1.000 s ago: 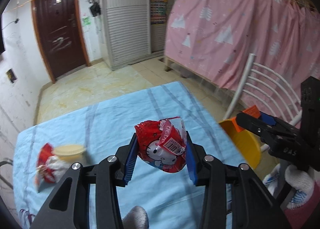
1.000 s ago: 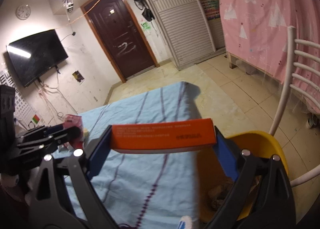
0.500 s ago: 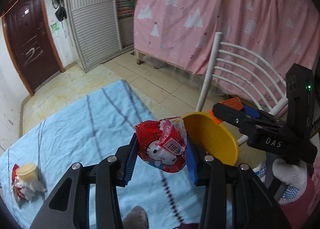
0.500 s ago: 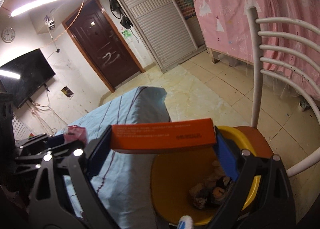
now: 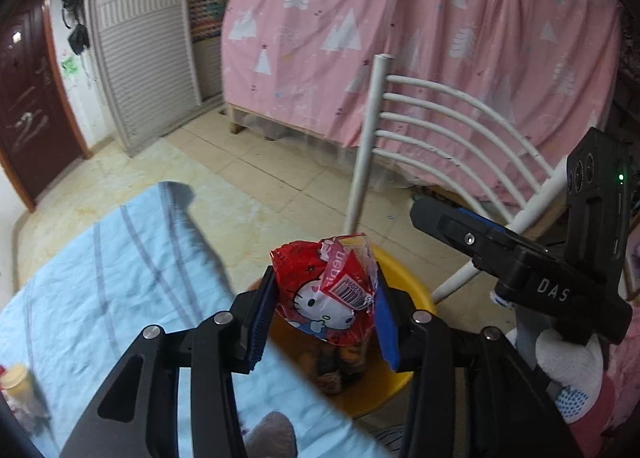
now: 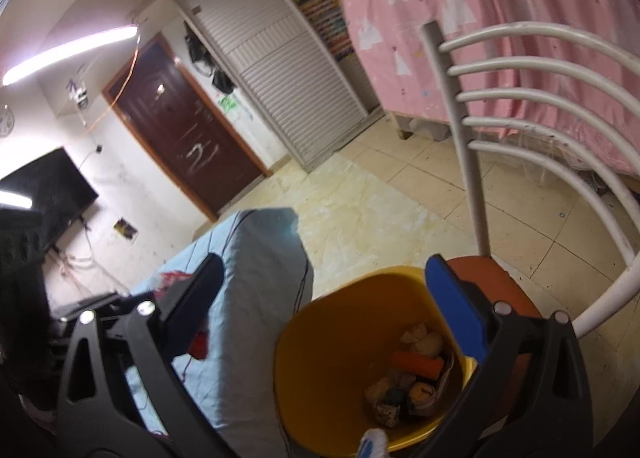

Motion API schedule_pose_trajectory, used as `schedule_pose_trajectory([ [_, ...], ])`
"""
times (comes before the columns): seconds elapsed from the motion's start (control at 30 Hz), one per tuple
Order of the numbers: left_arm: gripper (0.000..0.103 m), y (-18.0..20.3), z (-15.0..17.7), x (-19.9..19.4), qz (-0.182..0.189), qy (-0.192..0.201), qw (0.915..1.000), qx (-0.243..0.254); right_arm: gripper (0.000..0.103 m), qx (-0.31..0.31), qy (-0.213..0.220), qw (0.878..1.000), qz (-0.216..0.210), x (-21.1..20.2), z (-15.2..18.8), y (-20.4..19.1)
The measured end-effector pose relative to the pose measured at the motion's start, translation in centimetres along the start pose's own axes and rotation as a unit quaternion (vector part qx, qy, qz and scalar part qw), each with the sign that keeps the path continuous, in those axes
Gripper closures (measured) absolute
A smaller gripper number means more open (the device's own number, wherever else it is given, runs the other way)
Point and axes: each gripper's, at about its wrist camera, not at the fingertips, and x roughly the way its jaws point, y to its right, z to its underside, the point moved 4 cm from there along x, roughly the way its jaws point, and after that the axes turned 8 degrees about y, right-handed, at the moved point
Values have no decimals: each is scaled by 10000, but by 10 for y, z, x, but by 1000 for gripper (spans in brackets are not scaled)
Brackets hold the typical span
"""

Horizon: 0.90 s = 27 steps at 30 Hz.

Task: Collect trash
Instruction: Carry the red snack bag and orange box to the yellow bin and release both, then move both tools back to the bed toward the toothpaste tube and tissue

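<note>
**Left tongs over the bin with one wrapper; right tongs empty above the same bin.**

The left tongs are clamped on one crumpled red plastic snack wrapper with a cartoon cat print, held directly above the round yellow plastic trash bin. The right tongs stand wide with nothing between them; one orange carton lies in the bin below, among several crumpled scraps. Risk: the light wrapper may cling to a blue pad or drift past the rim on release, since the bin sits just beside the edge of the blue striped cloth-covered surface. One cream-lidded cup stands far left of the left tongs on that surface, apparently uncollected. One white metal chair stands beyond both tongs.
</note>
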Motion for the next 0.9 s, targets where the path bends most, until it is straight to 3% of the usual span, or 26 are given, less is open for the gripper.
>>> schedule_pose_trajectory([
  [0.23,45,11,4,5,160,-3,9998,105,6,32,44,10000,75,-3,0,-3],
  [0.57,42,-32,13,-26,1,139,9993,-352,6,-181,-143,9997,11,6,10,-32],
  [0.9,35,-98,27,-76,-259,494,9950,-825,6,-603,-397,9972,-189,25,26,-95],
])
